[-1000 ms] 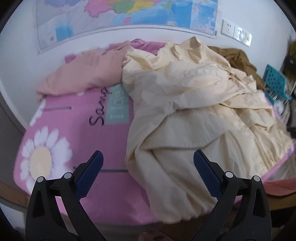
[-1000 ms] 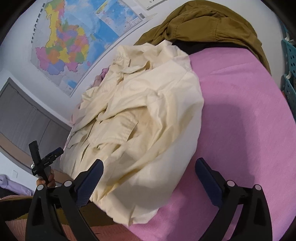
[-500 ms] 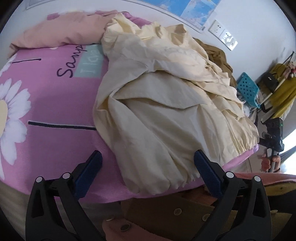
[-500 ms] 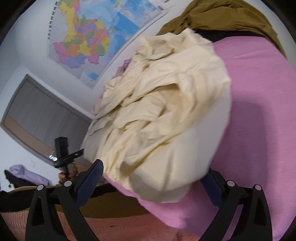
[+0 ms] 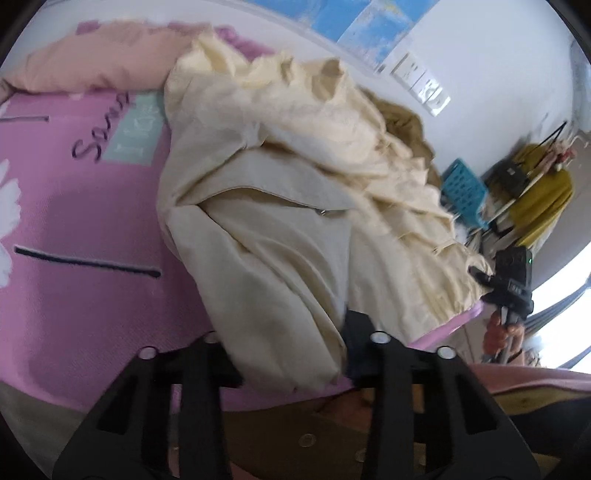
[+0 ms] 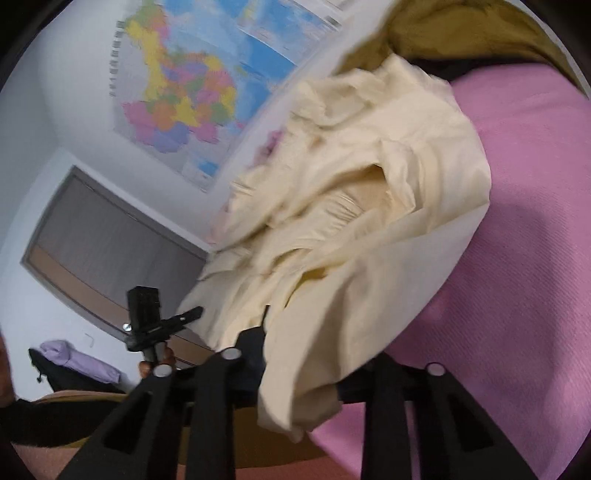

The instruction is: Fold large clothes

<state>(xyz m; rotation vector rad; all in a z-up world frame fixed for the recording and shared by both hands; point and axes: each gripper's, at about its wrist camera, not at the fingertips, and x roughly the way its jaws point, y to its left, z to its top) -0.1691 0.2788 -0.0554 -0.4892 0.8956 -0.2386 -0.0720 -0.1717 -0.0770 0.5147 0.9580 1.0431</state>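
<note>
A large cream jacket (image 5: 280, 192) lies crumpled on a pink bedspread (image 5: 74, 295). My left gripper (image 5: 288, 354) is shut on the jacket's near hem at the bed's front edge; cloth fills the gap between its jaws. In the right wrist view the same jacket (image 6: 351, 221) is bunched up, and my right gripper (image 6: 299, 380) is shut on another part of its lower edge. Each gripper shows in the other's view: the right one (image 5: 509, 284) at the jacket's far corner, the left one (image 6: 147, 325) at left.
A peach garment (image 5: 92, 59) lies at the bed's far left. An olive-brown garment (image 6: 461, 33) lies by the wall behind the jacket. A blue crate (image 5: 463, 192) and a rack with yellow clothes (image 5: 543, 199) stand beside the bed. A map (image 6: 192, 92) hangs on the wall.
Both grippers dropped to the jacket's near hem and closed on it; they were open before. The cloth has bunched up toward the bed's front edge.
</note>
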